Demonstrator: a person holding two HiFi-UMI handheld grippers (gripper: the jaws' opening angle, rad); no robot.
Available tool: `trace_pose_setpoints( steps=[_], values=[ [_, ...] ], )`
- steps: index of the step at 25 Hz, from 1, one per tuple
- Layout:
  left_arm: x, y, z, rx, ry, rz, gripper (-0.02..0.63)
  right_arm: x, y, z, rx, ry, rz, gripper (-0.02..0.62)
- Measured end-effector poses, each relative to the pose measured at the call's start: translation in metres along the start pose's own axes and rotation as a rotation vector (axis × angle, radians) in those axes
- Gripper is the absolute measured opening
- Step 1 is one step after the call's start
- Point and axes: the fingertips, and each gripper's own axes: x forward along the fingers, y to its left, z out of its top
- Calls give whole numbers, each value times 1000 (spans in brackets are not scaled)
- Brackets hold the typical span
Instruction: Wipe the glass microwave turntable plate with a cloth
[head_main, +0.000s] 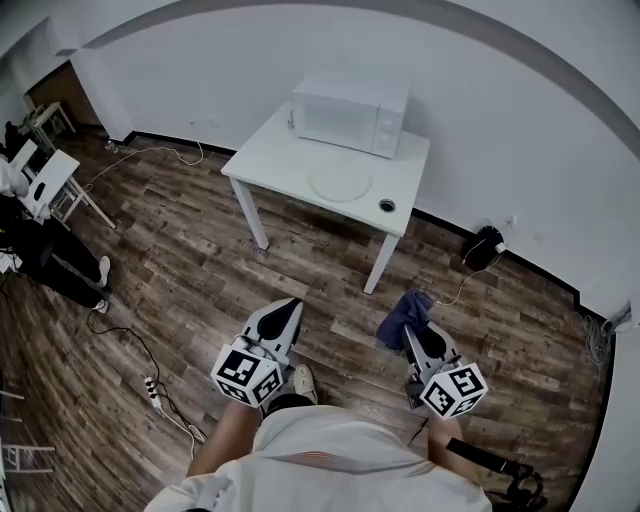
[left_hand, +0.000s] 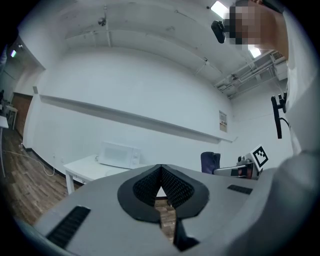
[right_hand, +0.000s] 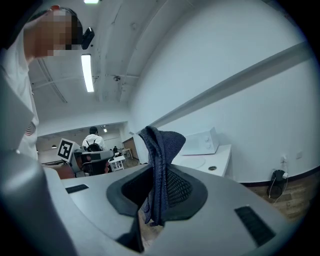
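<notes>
While I'm standing well back on the wood floor, the glass turntable plate lies flat on the white table at my 12 o'clock, just at 6 o'clock from the microwave. It's a round disc, so no real long axis, and it's face up. My right tongs are clamped on the dark blue cloth, which sticks out past the tips in a floppy fold. My left tongs are closed together with nothing in them. My guess is the glass is stiff, slick, fairly heavy and chippable. So I'd steady it at the rim with the left and rub with the soft, light cloth.
</notes>
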Motion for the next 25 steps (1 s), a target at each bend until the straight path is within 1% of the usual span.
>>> trace_pose_setpoints(
  steps=[8,13,17,25],
  values=[
    [19,101,7,-48,-1,32,11,100,8,19,-42,15,5,61],
    [26,150,9,-63,16,35,11,152,12,25,-42,12,3,61],
    [37,174,12,-56,27,25,11,176,11,29,-43,12,-7,61],
    [71,195,8,-64,53,-7,11,208,-7,26,-21,28,-22,61]
  ],
)
